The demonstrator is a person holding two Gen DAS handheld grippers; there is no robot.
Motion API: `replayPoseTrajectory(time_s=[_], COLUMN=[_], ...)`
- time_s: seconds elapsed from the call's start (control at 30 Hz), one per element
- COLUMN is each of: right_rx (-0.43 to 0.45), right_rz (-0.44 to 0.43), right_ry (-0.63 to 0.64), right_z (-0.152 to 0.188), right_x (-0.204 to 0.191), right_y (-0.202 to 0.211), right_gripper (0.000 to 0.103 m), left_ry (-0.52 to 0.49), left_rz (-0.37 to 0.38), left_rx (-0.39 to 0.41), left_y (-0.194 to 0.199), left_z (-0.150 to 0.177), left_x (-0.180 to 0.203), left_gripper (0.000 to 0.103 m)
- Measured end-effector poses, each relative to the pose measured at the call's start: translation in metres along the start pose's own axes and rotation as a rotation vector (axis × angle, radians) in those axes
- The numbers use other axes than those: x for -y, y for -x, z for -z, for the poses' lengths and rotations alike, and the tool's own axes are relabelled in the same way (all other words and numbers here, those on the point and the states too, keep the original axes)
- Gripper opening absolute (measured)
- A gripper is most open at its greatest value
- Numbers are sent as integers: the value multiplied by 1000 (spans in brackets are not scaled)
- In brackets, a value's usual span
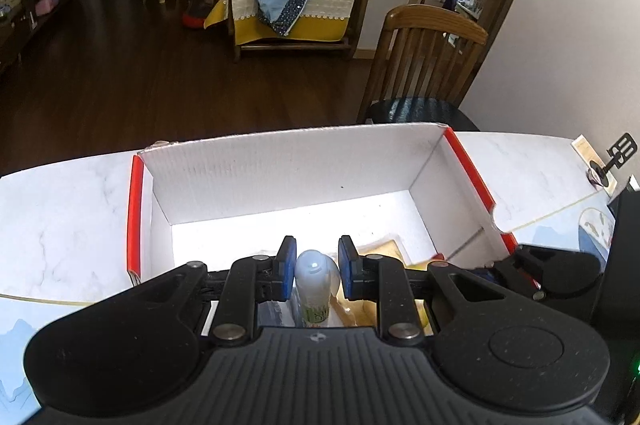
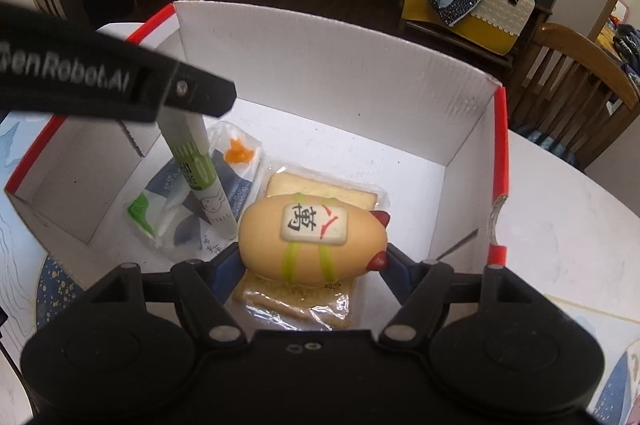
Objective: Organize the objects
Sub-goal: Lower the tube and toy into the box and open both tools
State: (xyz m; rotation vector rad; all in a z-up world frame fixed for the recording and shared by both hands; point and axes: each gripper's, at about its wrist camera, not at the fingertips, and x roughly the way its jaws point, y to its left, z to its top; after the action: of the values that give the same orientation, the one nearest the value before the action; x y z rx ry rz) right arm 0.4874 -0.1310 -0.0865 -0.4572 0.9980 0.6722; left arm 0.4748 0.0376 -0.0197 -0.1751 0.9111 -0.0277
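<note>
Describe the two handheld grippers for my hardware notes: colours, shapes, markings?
Both are black plastic. The left gripper has blue pads, silver pivot rivets, round side housings and a ribbed body. The right gripper matches, with blue fingers. White lettering reading "enRobot.AI" marks the left gripper's side in the right wrist view.

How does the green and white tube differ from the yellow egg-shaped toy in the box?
The tube is slim and stands nearly upright, clamped by the left hand-held gripper; the toy is fat, rounded and lies on its side between the right hand-held gripper's wider-set fingers. Both are inside the white box.
</note>
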Motion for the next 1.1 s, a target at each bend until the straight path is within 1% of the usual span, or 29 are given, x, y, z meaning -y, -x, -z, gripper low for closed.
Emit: replayPoseTrajectory(time_s=[0.2,0.3,0.33,0.37,0.4,0.43,0.57,0.73,0.93,1.1], right_rx=[8,25,32,42,52,57,74,104,153,187], right_rz=[-3,-9,-10,-13,-18,-25,-30,-58,-74,-76], right_ry=[-4,-1,1,3,3,3,15,4,12,10], right_z=[1,2,2,2,2,3,6,10,18,27], right_x=[1,0,1,1,2,2,5,7,3,2], right_y=[-3,0,2,4,7,11,21,40,71,96], right_gripper=[74,77,80,83,85,85,85,85,85,85], left_ry=[7,10,3,-5,-7,-3,23,18,11,-4], left_rz=[-24,-45,-59,-69,-74,-74,-60,-57,-59,-55], left_rx=[-13,-45,-49,-49,-48,-44,-39,-25,14,62], left_y=[-8,-15,-17,-18,-19,-19,-16,-6,22,51], left_z=[-7,-8,-7,-6,-5,-4,0,5,13,19], left_x=[-7,-11,-12,-13,-13,-15,-21,-20,-20,-15], left_gripper=[21,26,33,47,57,64,64,64,64,64])
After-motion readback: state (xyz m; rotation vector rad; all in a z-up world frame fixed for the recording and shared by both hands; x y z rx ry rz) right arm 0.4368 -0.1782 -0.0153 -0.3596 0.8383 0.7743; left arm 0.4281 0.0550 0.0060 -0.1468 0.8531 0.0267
